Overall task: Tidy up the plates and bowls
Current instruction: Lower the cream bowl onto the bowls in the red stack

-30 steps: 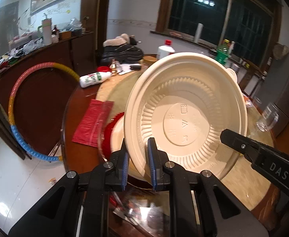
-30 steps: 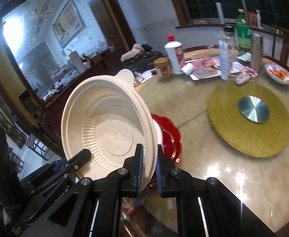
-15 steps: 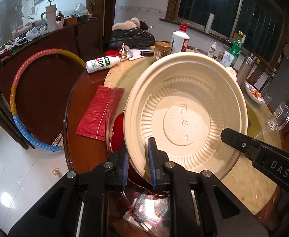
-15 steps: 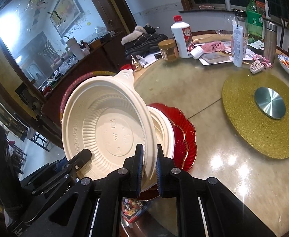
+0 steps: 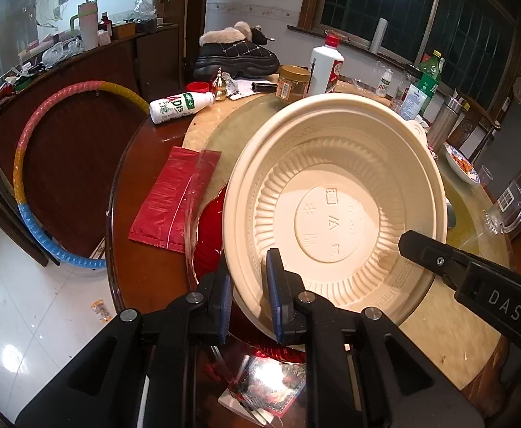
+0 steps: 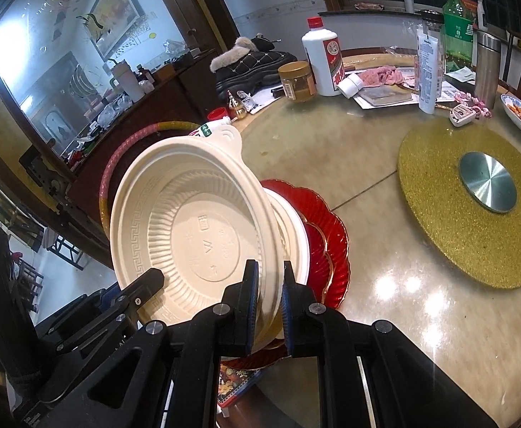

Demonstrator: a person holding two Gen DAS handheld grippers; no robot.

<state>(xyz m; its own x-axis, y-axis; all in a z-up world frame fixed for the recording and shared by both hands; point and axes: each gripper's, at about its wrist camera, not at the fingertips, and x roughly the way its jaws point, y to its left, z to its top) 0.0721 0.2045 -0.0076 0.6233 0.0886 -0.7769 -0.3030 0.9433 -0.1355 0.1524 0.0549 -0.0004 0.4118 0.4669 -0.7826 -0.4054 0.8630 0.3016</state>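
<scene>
A large cream bowl [image 5: 335, 214] hangs tilted over the table, its ribbed underside facing both cameras. My left gripper [image 5: 248, 271] is shut on its lower rim. My right gripper [image 6: 267, 278] is shut on the rim at the opposite side, and one of its fingers [image 5: 438, 253] shows in the left wrist view. Just behind the held bowl [image 6: 196, 235], a second cream bowl [image 6: 292, 228] rests on a stack of red scalloped plates [image 6: 328, 228] near the table's edge. The held bowl hides most of that stack [image 5: 208, 235].
A gold round mat with a metal hub [image 6: 470, 207] lies at the table's centre. A red plastic bag [image 5: 171, 196] and a fallen white bottle [image 5: 180, 105] lie left of the plates. Bottles, a jar [image 6: 297, 80] and a glass cup [image 5: 506, 207] stand farther off. A hoop [image 5: 28, 149] leans by the sideboard.
Both grippers have come down together with the cream bowl, closer to the bowl and red plates on the table. Both grips are unchanged.
</scene>
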